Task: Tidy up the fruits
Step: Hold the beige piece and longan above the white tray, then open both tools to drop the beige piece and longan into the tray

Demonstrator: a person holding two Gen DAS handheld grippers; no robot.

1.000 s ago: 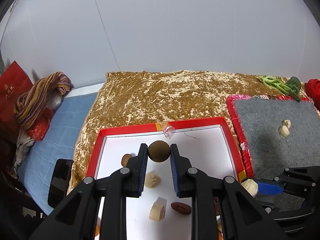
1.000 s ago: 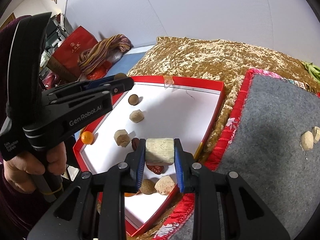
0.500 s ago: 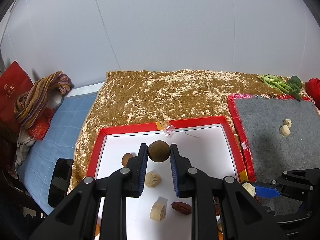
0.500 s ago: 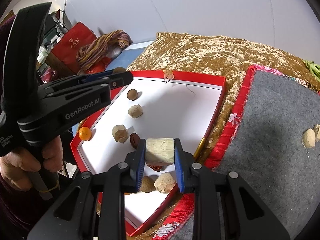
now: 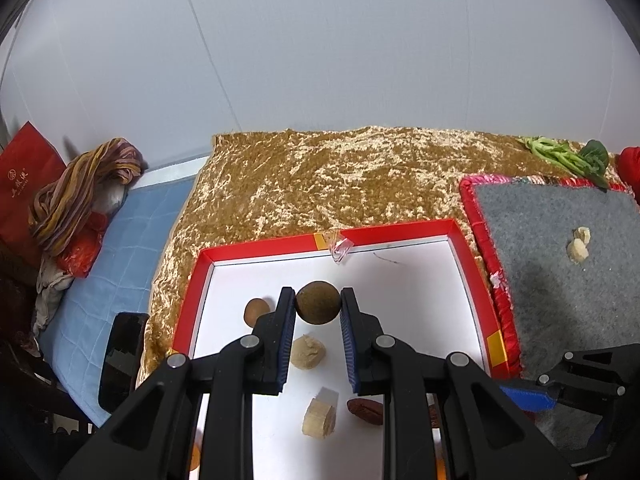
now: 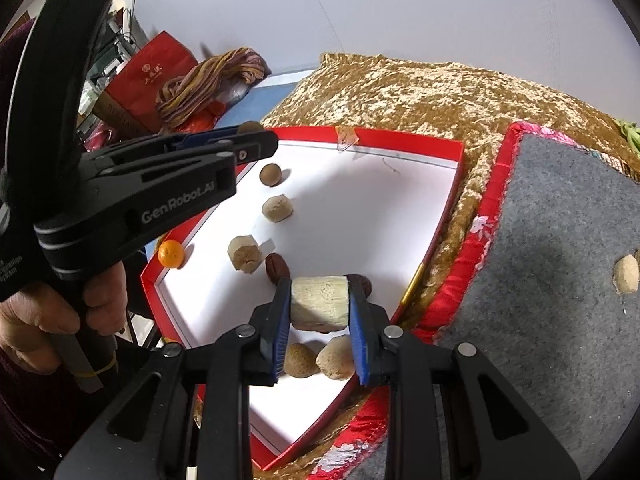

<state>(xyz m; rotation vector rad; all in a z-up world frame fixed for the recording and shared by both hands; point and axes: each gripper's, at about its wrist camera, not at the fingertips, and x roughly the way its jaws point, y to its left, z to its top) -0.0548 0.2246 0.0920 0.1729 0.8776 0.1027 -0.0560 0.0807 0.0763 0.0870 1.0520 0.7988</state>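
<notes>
Brown round fruit (image 5: pixel 318 303) sits pinched in left gripper (image 5: pixel 318 314) above tray (image 5: pixel 472 256).

"genrobot.ai" stands in pale letters on the left gripper (image 6: pixel 256 142) body. the red bag (image 6: pixel 154 70) carries gold characters, too small to read.

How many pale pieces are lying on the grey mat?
2. One pale piece lies toward the far right of the grey mat; a second piece sits just behind it. The mat's near corner is covered, so more may be hidden.
</notes>
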